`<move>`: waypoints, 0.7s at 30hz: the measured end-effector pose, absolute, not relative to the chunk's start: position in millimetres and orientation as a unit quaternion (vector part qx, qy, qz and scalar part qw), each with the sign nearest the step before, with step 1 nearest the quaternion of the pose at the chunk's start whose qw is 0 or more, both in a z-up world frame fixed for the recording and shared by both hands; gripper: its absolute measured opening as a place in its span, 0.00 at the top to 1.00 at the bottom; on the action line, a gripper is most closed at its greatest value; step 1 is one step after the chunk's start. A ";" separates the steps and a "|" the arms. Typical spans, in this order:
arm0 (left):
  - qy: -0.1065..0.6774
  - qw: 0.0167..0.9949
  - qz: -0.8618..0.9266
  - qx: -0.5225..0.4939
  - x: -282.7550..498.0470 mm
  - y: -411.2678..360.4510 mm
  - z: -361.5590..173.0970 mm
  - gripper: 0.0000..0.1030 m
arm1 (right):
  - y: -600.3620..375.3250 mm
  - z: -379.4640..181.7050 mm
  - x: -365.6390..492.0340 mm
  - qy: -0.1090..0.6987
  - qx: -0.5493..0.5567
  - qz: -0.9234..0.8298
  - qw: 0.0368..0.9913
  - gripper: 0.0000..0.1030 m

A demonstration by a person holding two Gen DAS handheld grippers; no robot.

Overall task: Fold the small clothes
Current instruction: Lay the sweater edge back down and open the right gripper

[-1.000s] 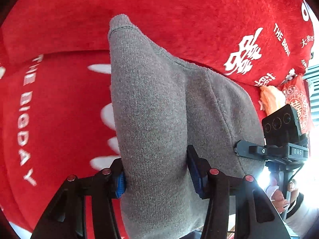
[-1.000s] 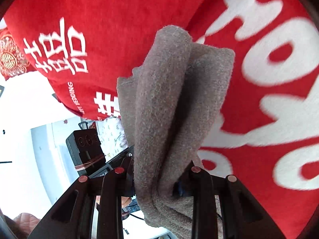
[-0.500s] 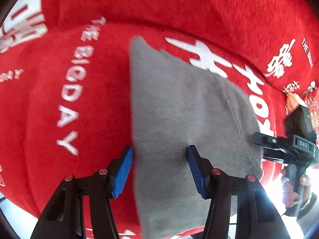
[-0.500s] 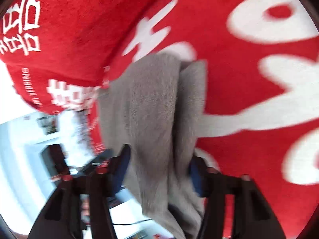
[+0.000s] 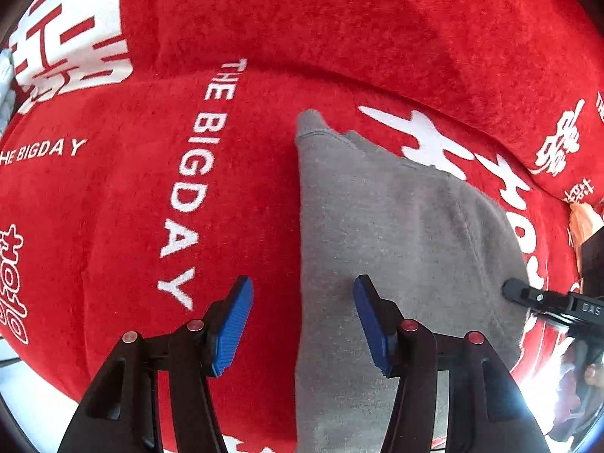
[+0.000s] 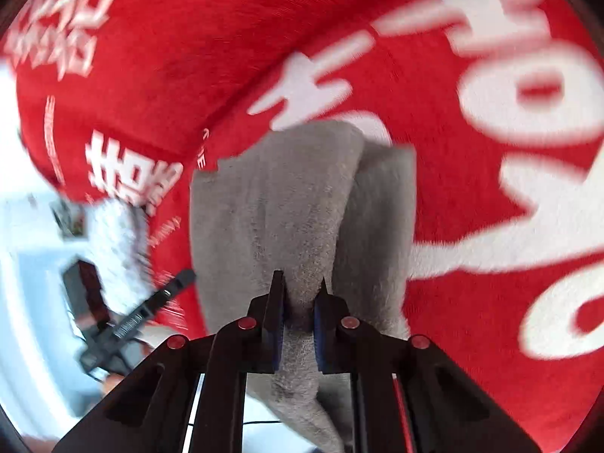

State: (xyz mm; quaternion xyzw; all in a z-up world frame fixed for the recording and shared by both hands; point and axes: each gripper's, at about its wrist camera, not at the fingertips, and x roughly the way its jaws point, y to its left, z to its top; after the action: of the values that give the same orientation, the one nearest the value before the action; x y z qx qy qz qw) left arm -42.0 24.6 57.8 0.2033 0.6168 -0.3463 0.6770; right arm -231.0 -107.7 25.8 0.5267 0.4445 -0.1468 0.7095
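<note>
Grey garment on red blanket

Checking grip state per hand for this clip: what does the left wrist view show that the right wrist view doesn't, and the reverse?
Left wrist only: the left gripper, jaws wide open over the garment's left edge, nothing clamped; the cloth lies flat; "THE BIGDAY" lettering.

Right wrist only: the right gripper, jaws nearly closed, pinching a bunched fold of the garment.

Both: the grey garment on the red blanket, and the opposite gripper at the frame's edge.
</note>
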 end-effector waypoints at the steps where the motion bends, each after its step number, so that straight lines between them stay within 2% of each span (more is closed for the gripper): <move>1: 0.614 0.677 -0.346 0.212 -45.8 22.6 56.1 0.45 | -106.5 30.0 -232.8 0.455 0.507 -0.157 0.716 0.87; 3: 0.613 0.673 -0.346 0.226 -51.7 18.4 48.9 0.45 | -105.9 24.4 -236.1 0.485 0.474 -0.179 0.712 0.87; 5: 0.603 0.677 -0.343 0.245 -59.2 15.0 42.0 0.39 | -107.4 4.5 -239.1 0.515 0.464 -0.190 0.695 0.89; 8: 0.581 0.692 -0.331 0.271 -69.2 11.6 42.3 0.36 | -110.5 -2.7 -247.8 0.514 0.473 -0.196 0.689 0.88; 14: 0.580 0.693 -0.314 0.292 -74.9 25.1 57.4 0.36 | -93.4 27.1 -254.2 0.540 0.415 -0.225 0.697 0.88; 19: 0.595 0.681 -0.305 0.298 -87.1 47.2 54.6 0.36 | -66.9 53.4 -265.1 0.513 0.432 -0.194 0.716 0.88; 20: 0.599 0.680 -0.301 0.295 -90.0 51.9 51.9 0.34 | -59.6 55.0 -264.6 0.513 0.431 -0.186 0.718 0.88; 21: 0.601 0.681 -0.298 0.295 -91.6 54.1 51.0 0.28 | -51.3 52.9 -262.6 0.518 0.431 -0.175 0.718 0.88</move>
State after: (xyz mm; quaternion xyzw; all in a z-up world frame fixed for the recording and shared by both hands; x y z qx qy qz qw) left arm -91.6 54.1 51.0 0.2946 0.6007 -0.2982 0.6808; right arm -262.6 -51.3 52.9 0.4309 0.5181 -0.1753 0.7178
